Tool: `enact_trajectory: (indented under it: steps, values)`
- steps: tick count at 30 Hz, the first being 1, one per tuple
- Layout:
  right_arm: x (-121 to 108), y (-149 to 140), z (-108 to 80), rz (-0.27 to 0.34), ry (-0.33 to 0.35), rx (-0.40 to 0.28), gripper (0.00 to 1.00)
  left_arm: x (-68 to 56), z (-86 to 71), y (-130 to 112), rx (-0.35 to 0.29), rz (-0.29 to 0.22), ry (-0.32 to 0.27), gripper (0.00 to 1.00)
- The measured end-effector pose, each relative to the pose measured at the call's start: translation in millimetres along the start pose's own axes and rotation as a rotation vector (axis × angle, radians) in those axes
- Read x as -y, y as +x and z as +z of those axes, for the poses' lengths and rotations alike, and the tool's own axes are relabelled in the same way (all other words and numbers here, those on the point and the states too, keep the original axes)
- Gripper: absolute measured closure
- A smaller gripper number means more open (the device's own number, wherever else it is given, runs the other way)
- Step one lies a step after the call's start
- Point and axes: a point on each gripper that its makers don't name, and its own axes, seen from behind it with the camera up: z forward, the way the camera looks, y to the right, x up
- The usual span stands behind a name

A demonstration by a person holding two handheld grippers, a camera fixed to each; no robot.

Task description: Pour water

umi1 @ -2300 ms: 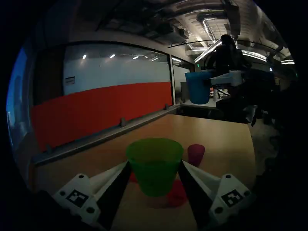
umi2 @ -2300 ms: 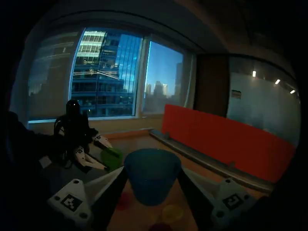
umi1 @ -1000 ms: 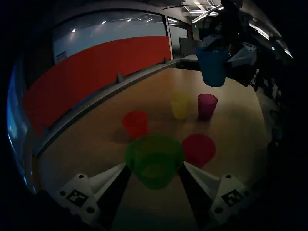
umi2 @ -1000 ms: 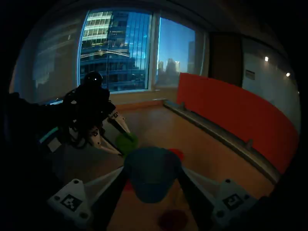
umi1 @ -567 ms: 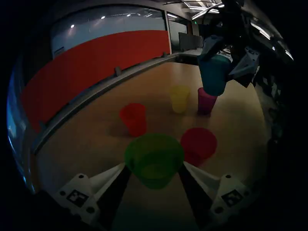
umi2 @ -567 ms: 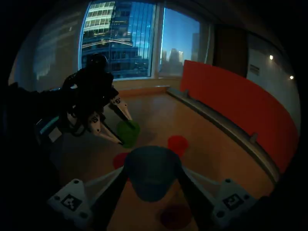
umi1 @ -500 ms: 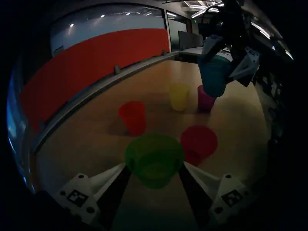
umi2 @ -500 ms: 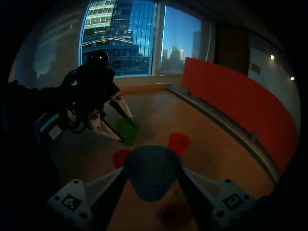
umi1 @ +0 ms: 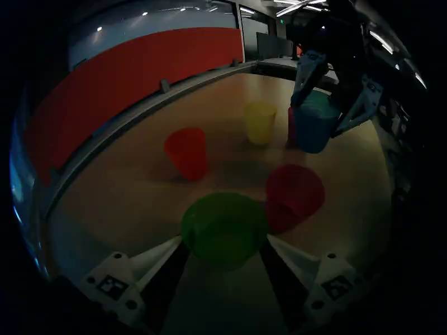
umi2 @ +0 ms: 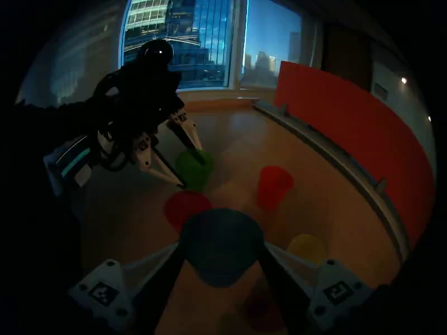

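Note:
My left gripper (umi1: 224,241) is shut on a green cup (umi1: 224,223), held over the wooden table (umi1: 128,190) with its mouth tipped toward the camera. In the right gripper view the green cup (umi2: 194,166) hangs tilted between the left gripper's fingers (umi2: 181,129). My right gripper (umi2: 220,248) is shut on a blue cup (umi2: 220,240). In the left gripper view the blue cup (umi1: 314,125) sits low in the right gripper (umi1: 327,106), just in front of a magenta cup (umi1: 290,127). I cannot make out any water in the dim light.
A dark red cup (umi1: 295,192), an orange-red cup (umi1: 186,152) and a yellow cup (umi1: 260,121) stand on the table. A red partition (umi1: 112,72) with a rail runs along the far edge. A person's dark sleeve (umi2: 67,128) holds the left gripper.
Both grippers have tipped down and sunk toward the table. The blue cup has come down from high up to beside the magenta cup. Each gripper keeps its cup.

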Motion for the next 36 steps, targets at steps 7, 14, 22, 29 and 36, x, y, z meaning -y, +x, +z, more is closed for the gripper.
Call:
enact_trajectory:
  steps: [7, 14, 22, 29, 36]
  values:
    - [1.1, -7.7, 8.8, -0.002, 0.005, 0.019, 0.09, -1.0, 7.2, -5.4, 0.009, 0.002, -0.005, 0.16]
    - [2.1, -14.1, 14.9, -0.005, 0.007, 0.032, 0.10, -4.6, 12.6, -9.8, 0.009, 0.010, -0.013, 0.15]
    - [3.2, -20.3, 22.1, -0.002, 0.000, 0.043, 0.10, -6.0, 12.7, -12.6, -0.003, 0.006, -0.021, 0.15]
    - [8.7, -27.1, 29.2, -0.003, 0.005, 0.057, 0.09, -3.5, 11.9, -17.0, -0.002, -0.010, -0.019, 0.14]
    - [10.5, -31.8, 34.2, -0.006, 0.004, 0.066, 0.09, -5.0, 13.1, -18.3, -0.010, -0.024, -0.031, 0.14]
